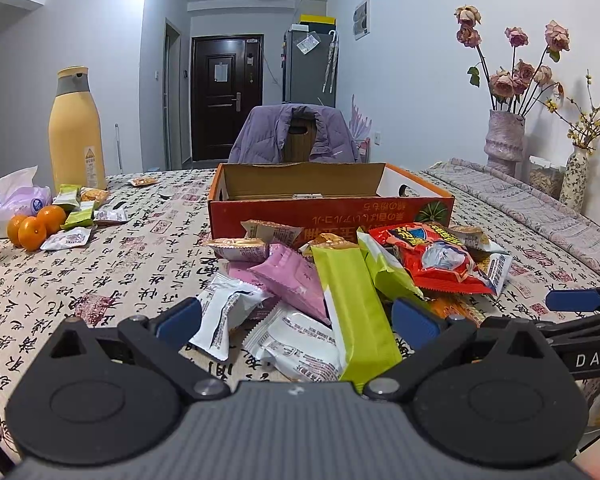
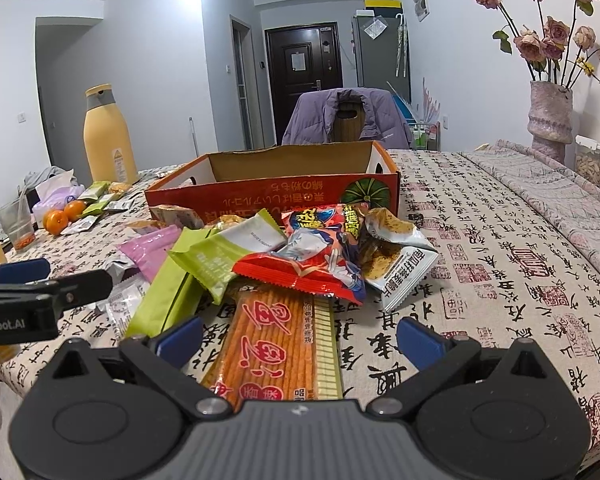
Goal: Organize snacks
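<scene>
A heap of snack packets lies on the table in front of an open orange cardboard box (image 1: 328, 204) (image 2: 276, 196). My left gripper (image 1: 296, 320) is open, low over the pile; a long green bar (image 1: 358, 308), a pink packet (image 1: 296, 280) and white packets (image 1: 300, 344) lie between its blue fingertips. A red packet (image 1: 436, 260) (image 2: 320, 264) tops the heap. My right gripper (image 2: 298, 340) is open around the near end of a long orange biscuit pack (image 2: 280, 344). The green bar (image 2: 172, 300) lies to its left. Nothing is gripped.
At the far left stand a yellow bottle (image 1: 76, 132) (image 2: 108, 136), oranges (image 1: 36, 226) (image 2: 60, 216), more small packets (image 1: 80, 216) and a tissue bag (image 1: 20, 196). Vases of flowers (image 1: 504, 136) (image 2: 550, 116) stand at the right. A chair with a purple jacket (image 1: 296, 134) is behind the box.
</scene>
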Demonstrator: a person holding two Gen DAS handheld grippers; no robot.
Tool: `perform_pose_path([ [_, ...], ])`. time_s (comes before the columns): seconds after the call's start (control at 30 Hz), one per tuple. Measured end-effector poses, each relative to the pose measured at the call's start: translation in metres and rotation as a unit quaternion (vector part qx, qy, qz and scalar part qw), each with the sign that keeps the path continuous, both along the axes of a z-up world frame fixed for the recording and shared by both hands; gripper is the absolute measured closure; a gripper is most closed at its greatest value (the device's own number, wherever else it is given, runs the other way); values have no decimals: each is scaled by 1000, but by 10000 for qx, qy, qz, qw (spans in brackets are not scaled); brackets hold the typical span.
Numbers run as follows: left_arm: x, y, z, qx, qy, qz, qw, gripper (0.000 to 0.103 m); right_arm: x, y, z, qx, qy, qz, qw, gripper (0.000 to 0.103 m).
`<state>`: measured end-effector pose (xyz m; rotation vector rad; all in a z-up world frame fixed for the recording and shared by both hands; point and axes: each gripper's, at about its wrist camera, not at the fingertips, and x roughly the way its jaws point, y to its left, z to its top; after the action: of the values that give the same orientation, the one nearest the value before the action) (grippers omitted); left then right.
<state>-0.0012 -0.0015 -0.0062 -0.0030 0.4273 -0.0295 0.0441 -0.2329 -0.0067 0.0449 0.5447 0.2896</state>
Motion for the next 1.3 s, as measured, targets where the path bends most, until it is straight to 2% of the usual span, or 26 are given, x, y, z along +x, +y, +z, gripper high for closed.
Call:
perform_pose_path([
  [0.43, 0, 0, 0, -2, 1, 3, 10000, 0, 0, 1, -1, -25, 44, 31, 10000, 0],
  [0.73, 1, 1, -4, -29, 44, 22, 10000, 0, 8, 12, -4, -273, 275, 129, 9992, 0],
  [0.87, 2, 2, -5, -41, 79, 30, 10000, 0, 15, 20, -7, -435, 423, 182, 9980, 6],
  [1.17, 5, 5, -7, -80, 155, 24, 9998, 0, 32, 33, -14, -699, 629, 136, 9955, 25],
  [1.3, 5, 6, -8, -104, 186, 21, 9998, 0, 35, 35, -18, -685, 753, 177, 9946, 25],
])
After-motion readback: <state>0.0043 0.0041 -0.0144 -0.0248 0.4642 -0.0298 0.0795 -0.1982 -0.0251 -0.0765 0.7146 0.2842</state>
